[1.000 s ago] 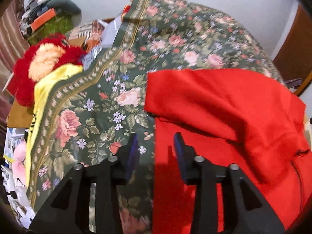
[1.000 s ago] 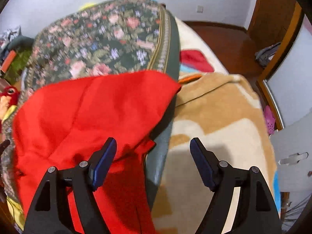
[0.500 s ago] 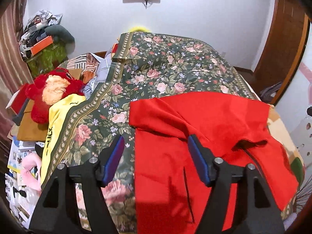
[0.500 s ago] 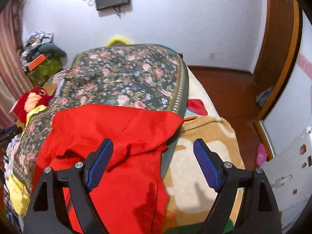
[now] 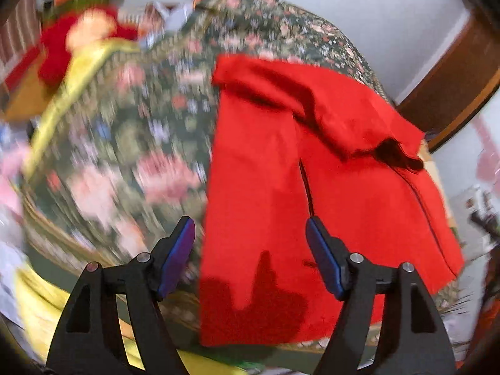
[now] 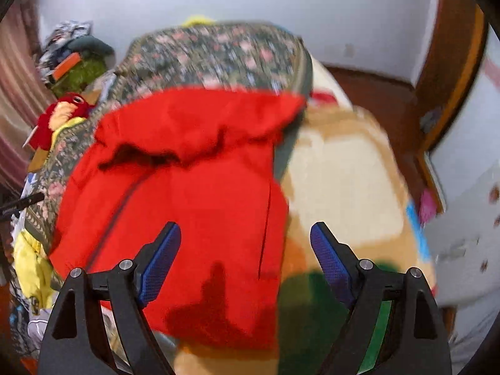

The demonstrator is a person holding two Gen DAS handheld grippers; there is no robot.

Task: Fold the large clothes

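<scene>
Red jacket (image 5: 281, 168) spread flat on the floral bedspread (image 5: 131, 143), top part flopped down over the body, probably a first fold. Left gripper (image 5: 250, 250) hovering at the hem's 9 o'clock corner, jaws spread wide, nothing pinched. Right gripper (image 6: 243, 256) over the 3 o'clock edge beside the tan blanket (image 6: 343, 181), jaws wide open too. Looks lined up for grabbing both bottom corners.

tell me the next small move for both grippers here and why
Probably lower both to the near hem of the red garment and pinch it. The left hand-held gripper and right hand-held gripper are both open and empty above the cloth, whose top part is already folded over, so the bottom edge looks like the next fold to take up.
</scene>
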